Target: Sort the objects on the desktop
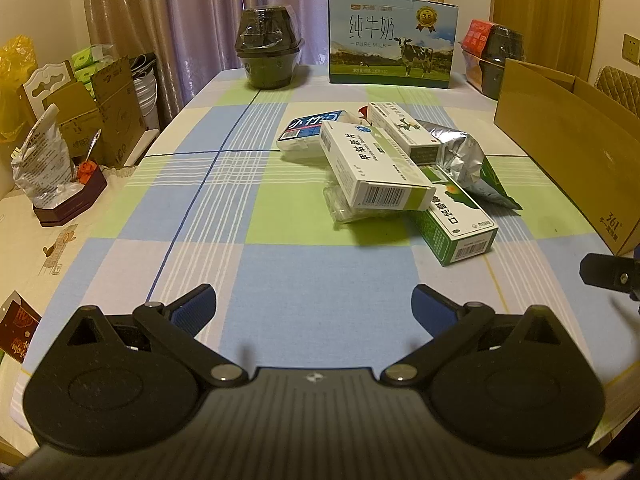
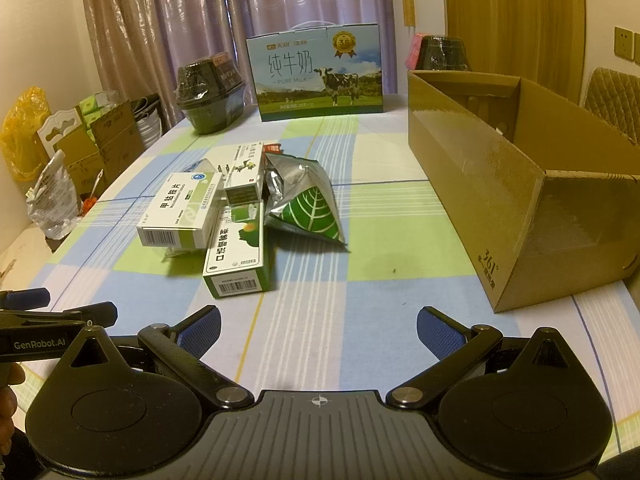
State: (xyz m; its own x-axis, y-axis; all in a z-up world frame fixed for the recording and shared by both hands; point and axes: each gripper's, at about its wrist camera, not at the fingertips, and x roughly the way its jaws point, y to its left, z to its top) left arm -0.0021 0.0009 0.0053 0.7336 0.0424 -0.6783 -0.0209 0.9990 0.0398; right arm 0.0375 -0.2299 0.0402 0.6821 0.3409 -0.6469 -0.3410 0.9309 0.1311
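A heap of small packages lies mid-table. On top rests a white and green medicine box (image 1: 372,164) (image 2: 180,212). A green box with a barcode end (image 1: 456,220) (image 2: 236,256) lies nearest me, a third white box (image 1: 400,128) (image 2: 244,172) behind. A silver and green foil pouch (image 1: 468,164) (image 2: 304,200) sits to their right, a blue and white tissue pack (image 1: 308,132) to the left. An open cardboard box (image 1: 568,144) (image 2: 520,184) stands on the right. My left gripper (image 1: 314,308) and right gripper (image 2: 318,328) hover open and empty over the near tablecloth, short of the heap.
A pure-milk carton (image 1: 392,40) (image 2: 316,72) stands at the table's far edge, flanked by dark wrapped bowl stacks (image 1: 268,52) (image 2: 212,92) (image 2: 442,52). Left of the table are cartons and bags (image 1: 48,160). The other gripper shows at each view's edge (image 1: 612,276) (image 2: 40,320).
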